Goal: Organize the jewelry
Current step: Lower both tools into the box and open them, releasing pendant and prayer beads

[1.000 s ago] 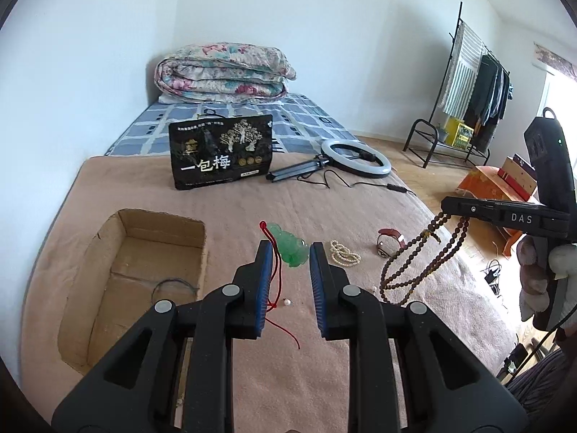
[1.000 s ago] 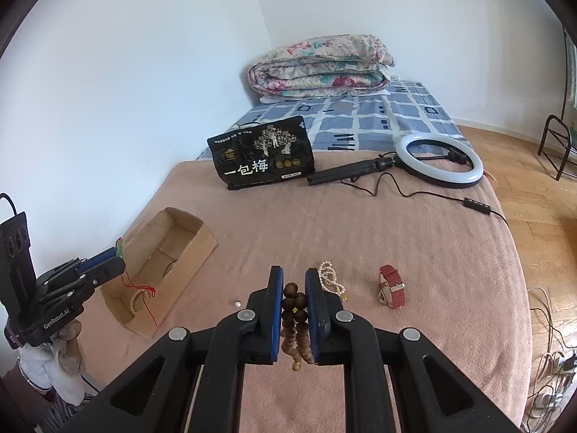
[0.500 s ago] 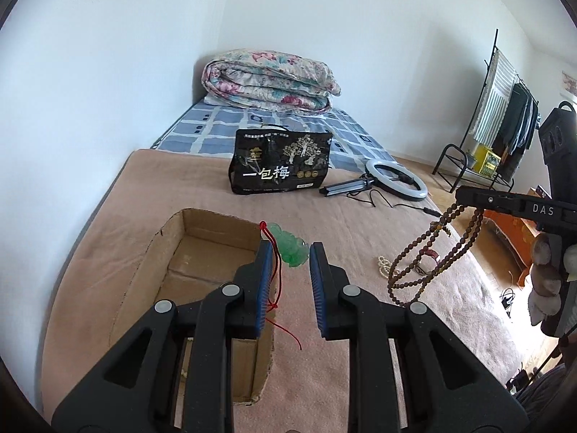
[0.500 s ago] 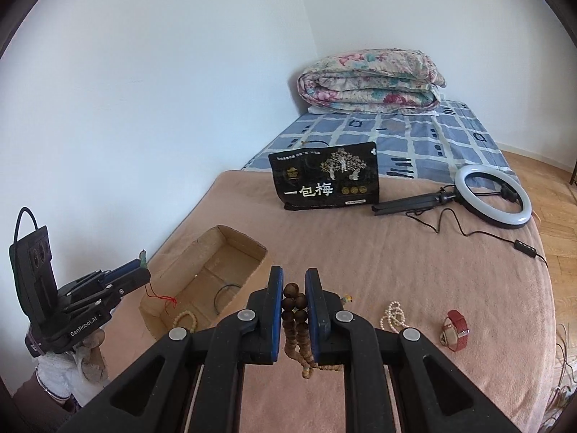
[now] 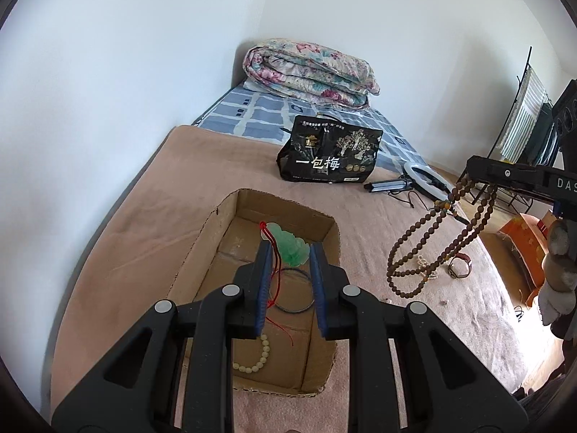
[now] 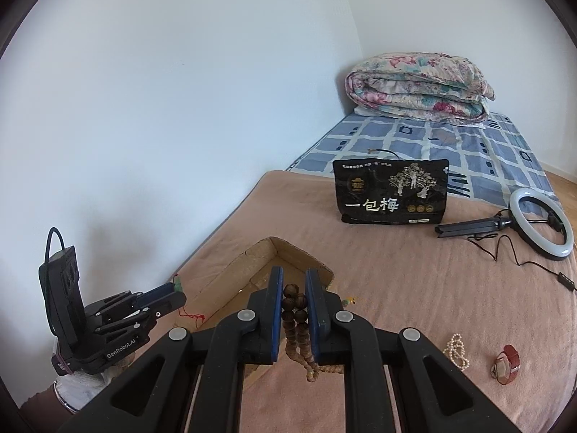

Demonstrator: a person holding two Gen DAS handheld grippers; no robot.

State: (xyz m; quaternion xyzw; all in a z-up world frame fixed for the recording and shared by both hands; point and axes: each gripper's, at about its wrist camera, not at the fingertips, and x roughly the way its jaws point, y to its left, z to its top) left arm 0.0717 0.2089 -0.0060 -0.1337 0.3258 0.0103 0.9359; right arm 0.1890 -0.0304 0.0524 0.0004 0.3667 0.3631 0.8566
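My left gripper [image 5: 290, 252] is shut on a green jade pendant [image 5: 293, 243] with a red cord and hangs above the open cardboard box [image 5: 209, 252]. On the box floor lie a cream bead bracelet [image 5: 258, 359] and a thin dark ring [image 5: 292, 312]. My right gripper [image 6: 292, 276] is shut on a long string of brown wooden beads [image 6: 294, 310], whose loops dangle over the blanket just right of the box [image 6: 288, 252]. In the right wrist view the left gripper [image 6: 176, 288] shows at the left. A pearl bracelet [image 6: 456, 351] and a red watch [image 6: 506, 364] lie on the blanket.
A black snack bag [image 5: 330, 155] stands behind the box, with a ring light [image 6: 541, 223] and its cable to the right. A folded quilt [image 5: 310, 72] lies at the head of the bed. A white wall runs along the left; a clothes rack [image 5: 523, 115] stands far right.
My left gripper has carried the pendant leftwards from over the blanket to above the box. The right gripper has followed the same way with the brown beads, closing on the box's right edge.
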